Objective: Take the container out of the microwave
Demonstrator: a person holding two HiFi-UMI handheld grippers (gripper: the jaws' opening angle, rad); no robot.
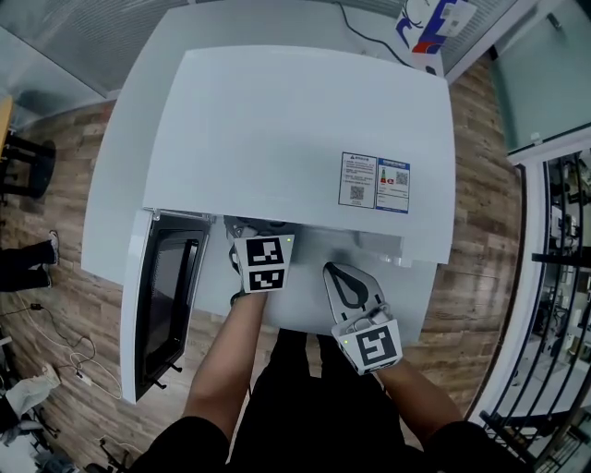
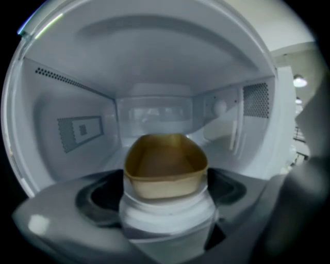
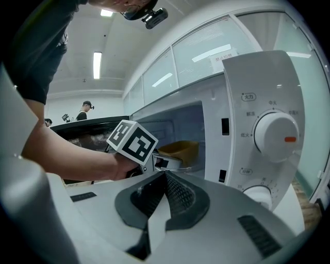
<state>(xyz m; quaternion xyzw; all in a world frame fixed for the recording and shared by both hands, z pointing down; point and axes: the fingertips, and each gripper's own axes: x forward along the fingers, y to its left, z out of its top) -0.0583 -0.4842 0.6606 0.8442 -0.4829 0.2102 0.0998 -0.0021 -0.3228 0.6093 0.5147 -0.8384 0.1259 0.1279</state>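
Note:
The white microwave [image 1: 295, 129] stands with its door [image 1: 166, 300] swung open to the left. Inside the cavity, at the middle, sits a tan open-topped container [image 2: 165, 170] on a white base. My left gripper [image 1: 251, 231] reaches into the cavity mouth. Its jaws stand wide open, and the container lies between the dark pads [image 2: 95, 198] without being pressed. From the right gripper view the container [image 3: 180, 150] shows just beyond the left gripper's marker cube [image 3: 132, 142]. My right gripper [image 3: 165, 180] is shut on nothing, outside the microwave, in front of its control panel.
Control knobs [image 3: 273, 135] are on the microwave's right front. A label [image 1: 374, 182] is stuck on its top. The microwave rests on a white round table [image 1: 120, 148]. A box and a cable [image 1: 434, 23] lie at the back right. People stand far off.

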